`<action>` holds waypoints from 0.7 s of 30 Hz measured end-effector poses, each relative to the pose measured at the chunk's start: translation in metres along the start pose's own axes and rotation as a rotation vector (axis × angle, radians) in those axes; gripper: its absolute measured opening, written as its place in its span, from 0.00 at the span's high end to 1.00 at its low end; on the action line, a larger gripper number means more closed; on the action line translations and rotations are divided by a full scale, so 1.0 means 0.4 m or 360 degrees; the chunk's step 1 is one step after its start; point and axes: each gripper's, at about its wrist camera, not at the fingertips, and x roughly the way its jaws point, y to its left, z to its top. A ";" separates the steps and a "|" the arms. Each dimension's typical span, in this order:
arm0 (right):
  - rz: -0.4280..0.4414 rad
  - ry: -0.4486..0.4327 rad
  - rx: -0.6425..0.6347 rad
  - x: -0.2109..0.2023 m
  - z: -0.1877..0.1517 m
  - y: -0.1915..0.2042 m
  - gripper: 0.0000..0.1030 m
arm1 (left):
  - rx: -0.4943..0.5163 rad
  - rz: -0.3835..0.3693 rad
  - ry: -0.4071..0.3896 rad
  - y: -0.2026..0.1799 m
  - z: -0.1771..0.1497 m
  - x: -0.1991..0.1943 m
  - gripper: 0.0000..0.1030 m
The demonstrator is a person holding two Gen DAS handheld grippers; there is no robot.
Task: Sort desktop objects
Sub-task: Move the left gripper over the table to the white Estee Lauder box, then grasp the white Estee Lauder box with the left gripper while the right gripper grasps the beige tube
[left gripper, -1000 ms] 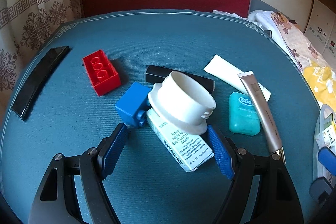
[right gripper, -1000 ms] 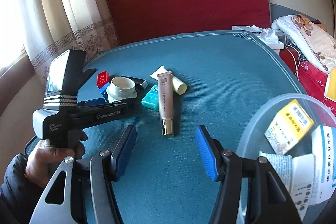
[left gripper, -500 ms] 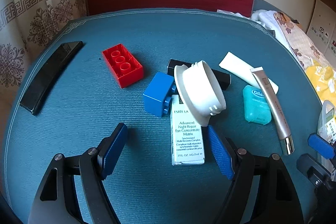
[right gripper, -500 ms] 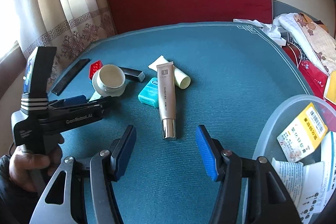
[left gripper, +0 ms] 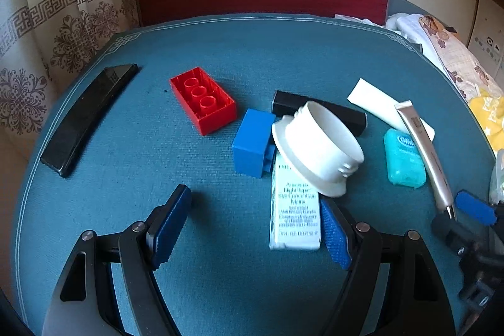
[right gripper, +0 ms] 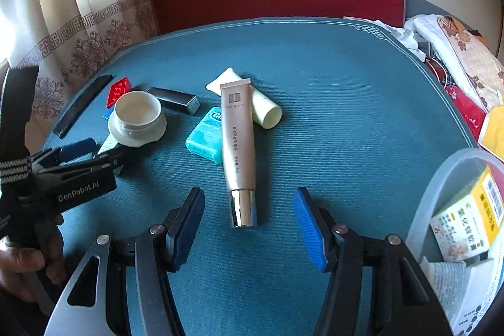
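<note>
On the blue tablecloth lie a red brick (left gripper: 203, 99), a blue brick (left gripper: 252, 142), a white round holder (left gripper: 318, 147) resting on a white carton (left gripper: 295, 210), a black box (left gripper: 318, 112), a teal floss case (left gripper: 403, 158), a beige tube (right gripper: 237, 144) and a white tube (right gripper: 258, 101). My left gripper (left gripper: 252, 225) is open and empty, just short of the carton and blue brick. My right gripper (right gripper: 249, 224) is open, its jaws on either side of the beige tube's silver cap (right gripper: 244, 211), not touching it.
A clear plastic tub (right gripper: 441, 188) with several medicine boxes stands at the right. A black curved bar (left gripper: 88, 115) lies at the table's left edge. Curtains and a red panel stand behind; bedding lies off the right edge.
My left gripper has drawn back and swung left, so the pile sits farther off and to the right. My right gripper has moved forward and left to the beige tube's cap.
</note>
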 end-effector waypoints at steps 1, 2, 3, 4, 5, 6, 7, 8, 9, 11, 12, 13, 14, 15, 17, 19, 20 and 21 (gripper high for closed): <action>-0.0003 0.0001 -0.0005 0.004 0.002 0.004 0.39 | -0.0003 0.0002 0.0000 -0.002 0.003 0.003 0.22; -0.0011 -0.0001 -0.0010 0.008 0.003 0.007 0.39 | -0.0005 0.0004 0.0000 -0.002 0.008 0.007 0.22; -0.0022 -0.0006 -0.0013 0.010 0.005 0.010 0.39 | -0.0006 0.0004 -0.0002 -0.003 0.012 0.010 0.22; -0.0028 -0.0009 -0.0014 0.012 0.007 0.012 0.39 | -0.0004 0.0000 -0.0005 -0.004 0.016 0.013 0.22; -0.0035 -0.0011 -0.0016 0.017 0.011 0.013 0.39 | 0.0001 -0.0005 -0.0007 -0.005 0.017 0.013 0.23; -0.0041 -0.0012 -0.0016 0.020 0.014 0.015 0.39 | 0.0006 -0.0010 -0.0011 -0.007 0.017 0.013 0.30; -0.0047 -0.0014 -0.0015 0.024 0.017 0.016 0.39 | 0.0010 -0.0020 -0.0017 -0.007 0.017 0.010 0.37; -0.0057 -0.0017 -0.0013 0.028 0.021 0.015 0.39 | 0.0009 -0.0037 -0.0021 -0.007 0.016 0.007 0.40; -0.0067 -0.0021 -0.0010 0.031 0.024 0.014 0.39 | 0.0007 -0.0047 -0.0020 -0.006 0.016 0.005 0.46; -0.0086 -0.0029 -0.0008 0.038 0.032 0.015 0.39 | -0.0012 -0.0078 -0.0013 0.000 0.012 -0.003 0.57; -0.0094 -0.0032 -0.0008 0.041 0.035 0.015 0.41 | -0.0028 -0.0105 -0.0005 0.004 0.008 -0.008 0.63; -0.0102 -0.0033 -0.0009 0.044 0.037 0.015 0.44 | -0.0051 -0.0147 0.0005 0.011 0.004 -0.014 0.68; -0.0108 -0.0035 -0.0010 0.046 0.038 0.016 0.45 | -0.0077 -0.0193 0.0015 0.018 -0.003 -0.019 0.71; -0.0110 -0.0036 -0.0011 0.048 0.043 0.019 0.46 | -0.0096 -0.0219 0.0022 0.024 -0.008 -0.024 0.72; -0.0115 -0.0039 -0.0016 0.051 0.046 0.019 0.49 | -0.0110 -0.0236 0.0030 0.030 -0.016 -0.030 0.72; -0.0121 -0.0040 -0.0023 0.053 0.049 0.020 0.55 | -0.0100 -0.0233 0.0032 0.026 -0.021 -0.035 0.72; -0.0121 -0.0041 -0.0023 0.054 0.049 0.019 0.56 | -0.0094 -0.0231 0.0032 0.023 -0.023 -0.036 0.72; -0.0123 -0.0044 -0.0019 0.053 0.049 0.016 0.60 | -0.0091 -0.0233 0.0032 0.021 -0.026 -0.039 0.72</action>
